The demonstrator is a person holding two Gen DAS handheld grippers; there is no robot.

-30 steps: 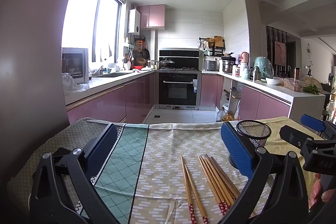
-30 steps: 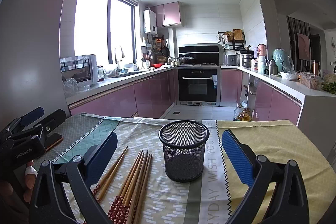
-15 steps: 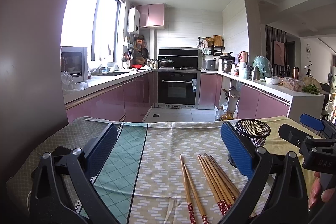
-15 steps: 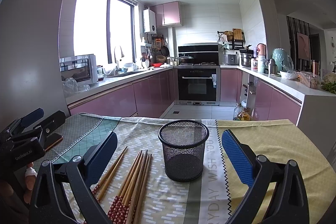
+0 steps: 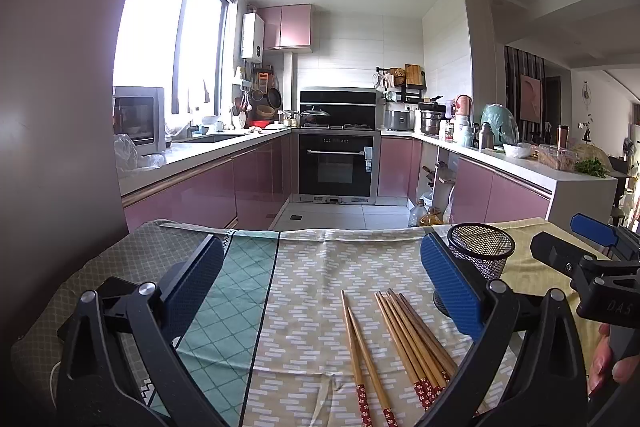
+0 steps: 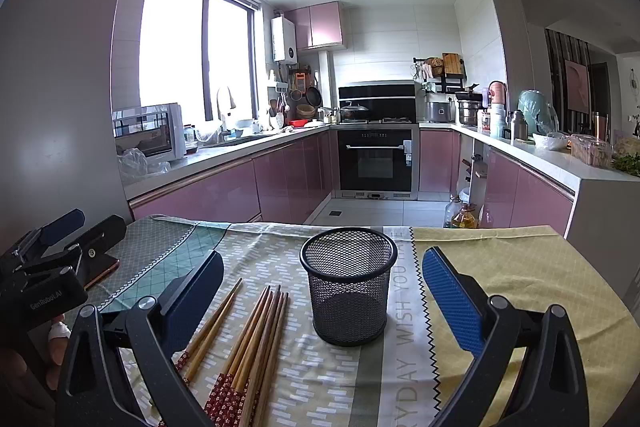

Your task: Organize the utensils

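Note:
Several wooden chopsticks with red patterned ends [image 5: 412, 343] lie on the patterned tablecloth [image 5: 312, 279], a pair [image 5: 360, 351] a little to their left. A black mesh holder [image 6: 349, 291] stands upright and empty just right of them; it also shows in the left wrist view [image 5: 482, 251]. My left gripper [image 5: 320, 291] is open and empty, above the cloth left of the chopsticks [image 6: 256, 343]. My right gripper [image 6: 320, 299] is open and empty, with the holder between its fingers' line of sight.
The table's far edge [image 6: 360, 227] drops to the kitchen floor. A phone [image 6: 100, 269] lies on the cloth at the left. Pink cabinets, an oven [image 6: 376, 163] and cluttered counters stand beyond.

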